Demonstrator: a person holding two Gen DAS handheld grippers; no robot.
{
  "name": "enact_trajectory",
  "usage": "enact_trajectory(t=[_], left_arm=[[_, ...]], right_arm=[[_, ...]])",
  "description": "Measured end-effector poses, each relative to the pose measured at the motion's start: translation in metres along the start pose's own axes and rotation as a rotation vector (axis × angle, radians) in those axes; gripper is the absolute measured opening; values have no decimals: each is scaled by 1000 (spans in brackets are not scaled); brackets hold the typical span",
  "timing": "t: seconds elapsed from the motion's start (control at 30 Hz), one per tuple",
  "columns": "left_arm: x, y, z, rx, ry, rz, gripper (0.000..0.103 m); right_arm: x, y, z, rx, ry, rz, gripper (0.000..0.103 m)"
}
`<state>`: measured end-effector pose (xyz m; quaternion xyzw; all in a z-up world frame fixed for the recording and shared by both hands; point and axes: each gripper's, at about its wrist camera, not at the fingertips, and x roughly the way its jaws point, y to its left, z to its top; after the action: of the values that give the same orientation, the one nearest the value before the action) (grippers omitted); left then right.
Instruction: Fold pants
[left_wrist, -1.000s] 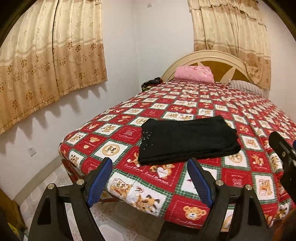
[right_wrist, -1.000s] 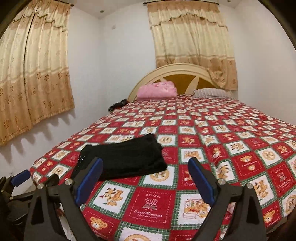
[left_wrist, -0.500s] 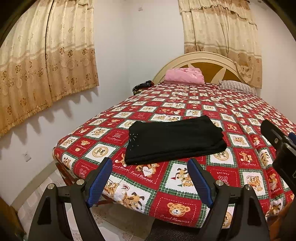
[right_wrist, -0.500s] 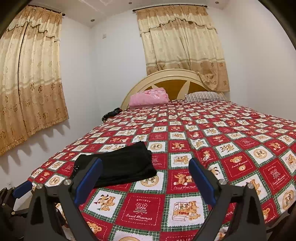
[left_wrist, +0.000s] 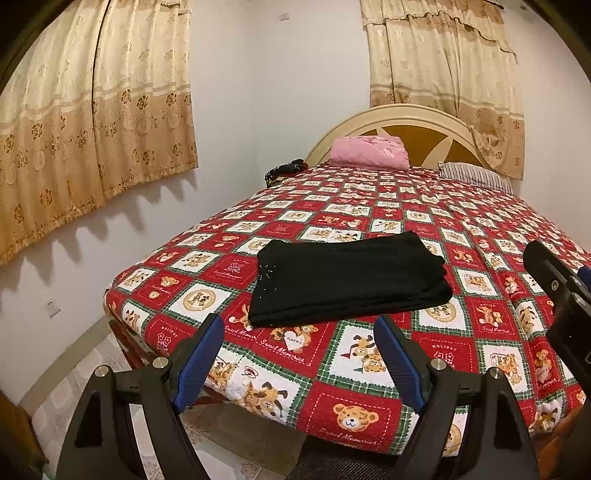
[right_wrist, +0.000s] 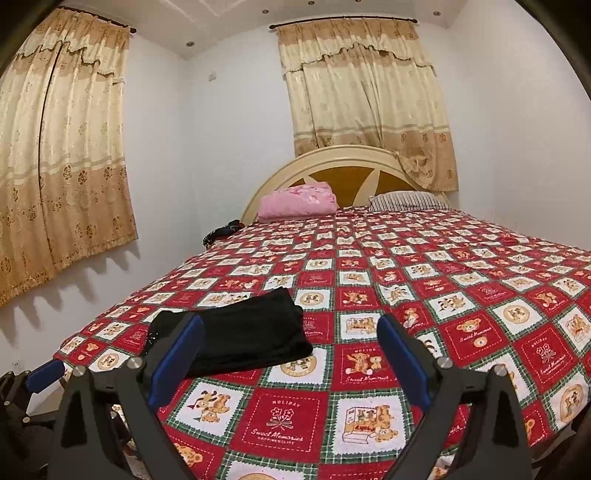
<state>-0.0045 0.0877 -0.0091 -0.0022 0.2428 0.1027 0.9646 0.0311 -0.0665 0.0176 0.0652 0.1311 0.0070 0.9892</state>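
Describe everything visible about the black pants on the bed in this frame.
The black pants are folded into a compact, roughly rectangular stack of several layers, edges fairly even. The fabric looks soft and matte, with tiny pale specks near the left end. They lie flat near the bed's foot-left corner on the red teddy-bear bedspread, which alone touches them. Both grippers are open and clear of them.

Folded black pants on bedspread, right gripper spread wide, empty

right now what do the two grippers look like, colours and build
Both look alike: the left gripper and right gripper have matte black angular arms with silver round bolt heads at the joints, and long flat fingers faced with ribbed blue pads. No cables, markings or sleeves show.
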Motion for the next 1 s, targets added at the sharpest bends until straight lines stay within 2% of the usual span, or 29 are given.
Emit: enact_trajectory(t=[1.0], left_arm=[[0, 3, 0, -9, 2, 9, 84]], right_arm=[[1, -2, 2, -4, 11, 2, 97]])
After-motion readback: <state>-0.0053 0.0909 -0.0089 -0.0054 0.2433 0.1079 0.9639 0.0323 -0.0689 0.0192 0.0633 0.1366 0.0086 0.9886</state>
